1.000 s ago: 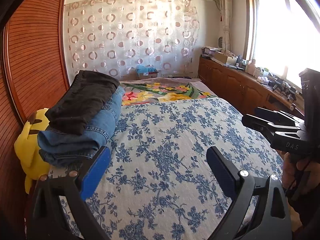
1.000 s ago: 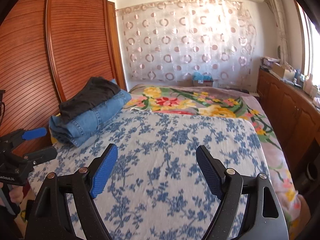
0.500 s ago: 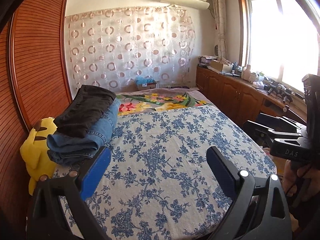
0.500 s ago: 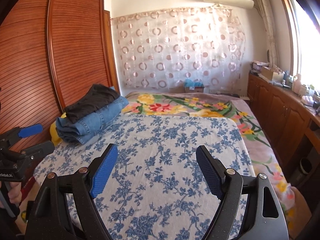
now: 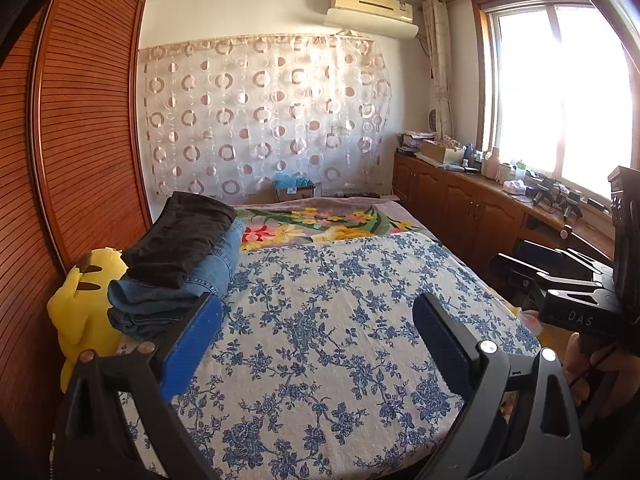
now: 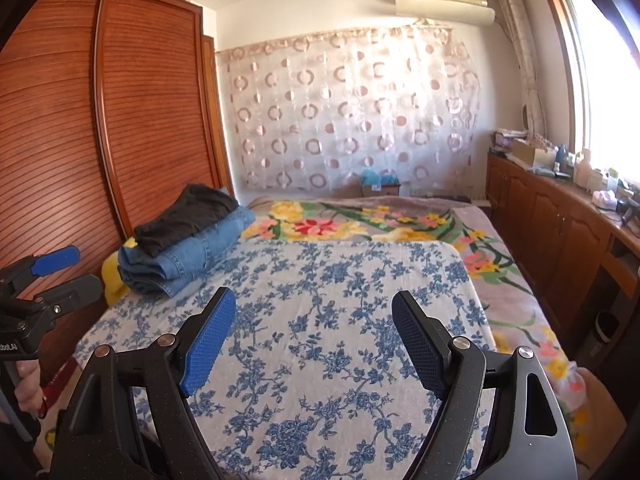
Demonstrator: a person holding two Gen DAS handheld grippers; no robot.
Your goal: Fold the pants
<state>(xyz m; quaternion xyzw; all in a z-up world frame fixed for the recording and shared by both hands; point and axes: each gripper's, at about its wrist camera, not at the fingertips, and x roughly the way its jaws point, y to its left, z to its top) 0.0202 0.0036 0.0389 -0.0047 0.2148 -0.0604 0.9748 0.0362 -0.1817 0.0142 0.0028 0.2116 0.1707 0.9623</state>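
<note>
Left wrist view first. I've got the blue-flowered bedspread as my landmark, spreading flat ahead of me with its near edge curving just under my fingers. On its far-left corner sit the folded pants: black pants stacked on folded blue jeans, with a yellow plush toy jammed between them and the slatted wardrobe beyond the bedspread's left edge. Past the far edge there's a bright floral blanket, then the circle-patterned curtain. My left gripper hangs above the near end of the bedspread, jaws spread wide, nothing between the blue pads. Off the bedspread's right edge I see the right gripper, side on and dark; from here I cannot tell its gap.

Right wrist view now. The same bedspread fills the middle. The black pants and jeans lie on its far-left corner, touching the wardrobe side. A wooden cabinet run lines the room beyond the right edge, with a strip of blanket between. My right gripper is level over the near end, fingers wide apart and holding nothing. The left gripper shows off the left edge.
</note>
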